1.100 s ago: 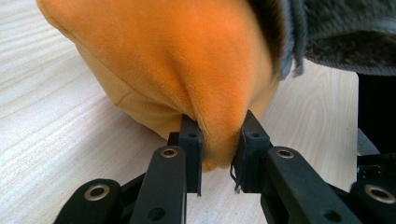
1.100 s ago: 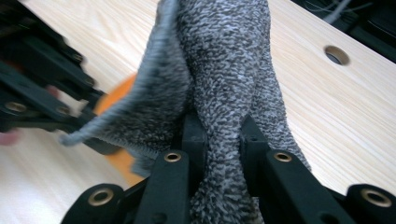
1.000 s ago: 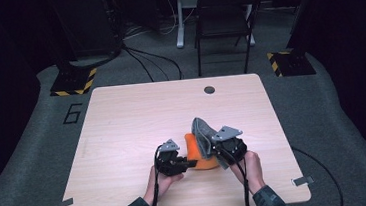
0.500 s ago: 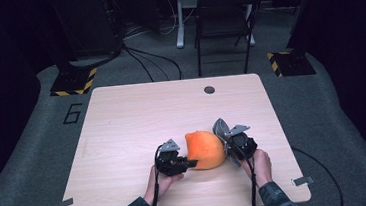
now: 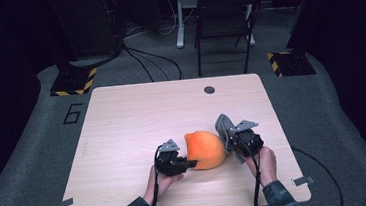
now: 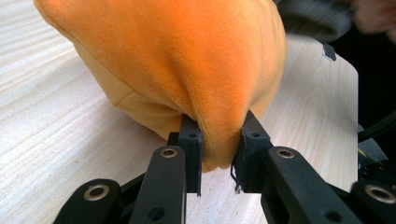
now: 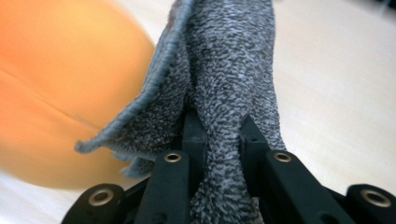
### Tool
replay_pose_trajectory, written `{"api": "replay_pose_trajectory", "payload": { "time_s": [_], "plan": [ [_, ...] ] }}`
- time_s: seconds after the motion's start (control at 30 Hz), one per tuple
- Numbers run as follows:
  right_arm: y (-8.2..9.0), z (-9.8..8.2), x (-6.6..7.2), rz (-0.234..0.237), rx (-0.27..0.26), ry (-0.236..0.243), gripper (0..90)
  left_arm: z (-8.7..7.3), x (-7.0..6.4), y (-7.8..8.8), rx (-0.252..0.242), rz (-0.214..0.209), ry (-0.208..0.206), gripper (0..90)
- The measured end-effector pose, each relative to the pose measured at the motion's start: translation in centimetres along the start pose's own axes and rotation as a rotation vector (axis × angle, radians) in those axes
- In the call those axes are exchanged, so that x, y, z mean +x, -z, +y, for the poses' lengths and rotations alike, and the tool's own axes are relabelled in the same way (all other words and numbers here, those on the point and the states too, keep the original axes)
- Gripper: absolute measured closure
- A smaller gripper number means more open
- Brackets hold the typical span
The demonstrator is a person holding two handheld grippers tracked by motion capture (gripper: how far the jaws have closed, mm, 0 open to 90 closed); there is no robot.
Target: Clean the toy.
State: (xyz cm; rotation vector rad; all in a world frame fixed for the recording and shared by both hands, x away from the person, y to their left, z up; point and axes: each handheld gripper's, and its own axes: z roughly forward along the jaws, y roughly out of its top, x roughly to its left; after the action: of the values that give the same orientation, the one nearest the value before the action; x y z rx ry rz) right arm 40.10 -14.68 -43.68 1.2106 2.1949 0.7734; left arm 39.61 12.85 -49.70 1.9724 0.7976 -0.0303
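An orange plush cloth lies bunched on the wooden table near its front edge. My left gripper is shut on its near fold; the left gripper view has the orange cloth pinched between the black jaws of the left gripper. To the right of the orange bundle a grey terry cloth stands up, with my right gripper shut on it. Seen from the right gripper view, the grey cloth rises out of the right gripper, and the orange cloth sits blurred at its left.
A small dark round grommet is set in the far part of the tabletop. Behind the table stands a black folding chair, with cables and yellow-black striped floor plates around it. Bare wood spreads to the left and far side.
My right gripper has carried the grey cloth to the right, off the orange bundle, which now shows whole. The left gripper has kept still.
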Motion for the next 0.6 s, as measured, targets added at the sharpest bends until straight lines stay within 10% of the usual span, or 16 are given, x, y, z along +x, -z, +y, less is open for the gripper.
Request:
{"api": "replay_pose_trajectory", "payload": {
  "time_s": [0.1,0.27,0.43,0.6],
  "plan": [
    [1.9,1.0,1.0,0.029,-0.102,0.034,77.7,0.0,0.0,0.0,0.000,0.000,-0.001,75.4],
    [-0.6,0.7,3.8,0.032,-0.033,0.133,78.3,-0.1,0.1,-0.2,0.013,0.016,-0.009,74.3],
    [-1.1,0.6,3.5,0.051,-0.031,0.127,78.5,-0.1,0.0,-0.2,0.013,0.020,-0.031,68.4],
    [-1.3,0.5,3.4,0.044,-0.030,0.125,78.6,0.1,-0.5,-0.1,0.034,0.068,-0.160,49.4]
  ]
}}
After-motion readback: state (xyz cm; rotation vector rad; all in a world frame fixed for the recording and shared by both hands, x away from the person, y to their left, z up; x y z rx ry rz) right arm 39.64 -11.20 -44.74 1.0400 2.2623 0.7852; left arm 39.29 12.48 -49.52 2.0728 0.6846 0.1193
